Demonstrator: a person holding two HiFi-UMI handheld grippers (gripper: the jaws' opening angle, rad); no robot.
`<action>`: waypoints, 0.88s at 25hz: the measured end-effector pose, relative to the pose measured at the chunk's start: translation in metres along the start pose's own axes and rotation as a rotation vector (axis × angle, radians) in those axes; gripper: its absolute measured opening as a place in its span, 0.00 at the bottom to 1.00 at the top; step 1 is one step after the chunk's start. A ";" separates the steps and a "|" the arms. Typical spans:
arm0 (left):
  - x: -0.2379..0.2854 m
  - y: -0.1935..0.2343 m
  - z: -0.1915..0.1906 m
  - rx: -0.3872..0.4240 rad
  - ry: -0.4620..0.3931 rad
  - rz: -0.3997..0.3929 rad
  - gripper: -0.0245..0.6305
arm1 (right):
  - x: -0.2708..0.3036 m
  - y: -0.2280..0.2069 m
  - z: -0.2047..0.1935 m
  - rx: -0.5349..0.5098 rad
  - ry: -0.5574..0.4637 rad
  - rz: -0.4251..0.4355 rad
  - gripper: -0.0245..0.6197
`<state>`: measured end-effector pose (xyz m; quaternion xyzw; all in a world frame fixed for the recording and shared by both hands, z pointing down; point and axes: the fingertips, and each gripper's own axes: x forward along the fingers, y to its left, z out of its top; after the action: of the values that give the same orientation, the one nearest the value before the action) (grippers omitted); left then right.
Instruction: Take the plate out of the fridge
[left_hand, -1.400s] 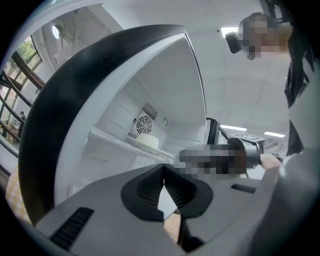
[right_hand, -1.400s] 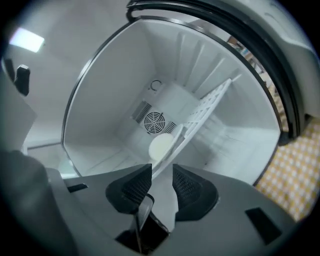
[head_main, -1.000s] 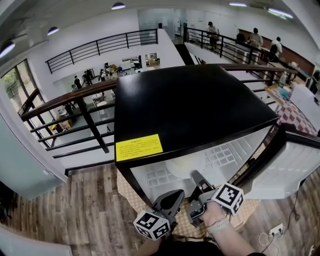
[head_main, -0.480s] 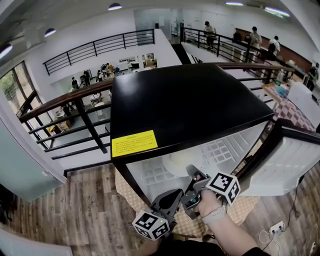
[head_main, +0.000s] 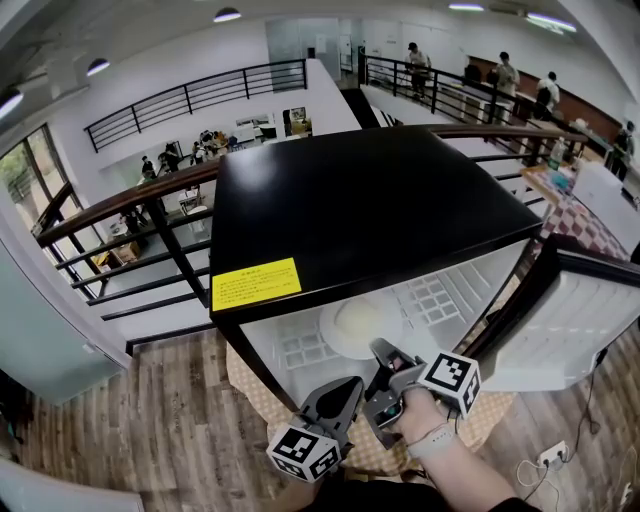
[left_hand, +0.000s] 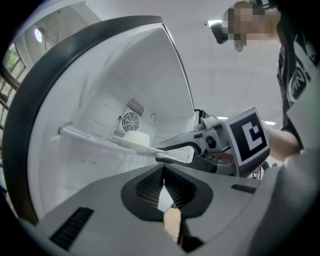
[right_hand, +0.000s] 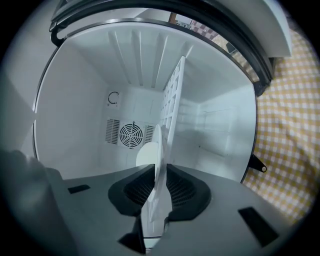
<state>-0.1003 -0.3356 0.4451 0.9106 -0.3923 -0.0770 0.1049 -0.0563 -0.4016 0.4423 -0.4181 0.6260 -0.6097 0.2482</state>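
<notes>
Plate (right_hand: 150, 155) on the shelf (right_hand: 172, 90): my right hand-held gripper (right_hand: 159, 192), jaws just closing, pinches its rim; left hand-held gripper (left_hand: 163, 175) closed on nothing.

On fridge (head_main: 370, 200) top, yellow label (head_main: 255, 284): print too small to read. No other legible text.

Inside the open fridge (head_main: 370, 200) a white grid shelf (head_main: 436, 298) is fitted. One pale round plate (head_main: 352, 322) is laid flat on it, near its front edge. The fridge is stood on a checked cloth (right_hand: 285, 130).
</notes>
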 end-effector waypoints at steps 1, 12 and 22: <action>0.000 -0.001 0.000 0.014 0.001 0.003 0.05 | -0.001 0.001 0.000 0.002 0.003 0.006 0.17; 0.002 -0.003 -0.001 0.011 -0.014 0.023 0.05 | -0.015 0.009 -0.005 -0.011 0.026 0.047 0.11; 0.009 -0.006 0.006 0.015 -0.036 0.018 0.05 | -0.026 0.003 -0.007 -0.002 0.036 0.077 0.11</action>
<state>-0.0917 -0.3389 0.4376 0.9061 -0.4031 -0.0896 0.0919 -0.0489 -0.3768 0.4356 -0.3827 0.6467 -0.6065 0.2598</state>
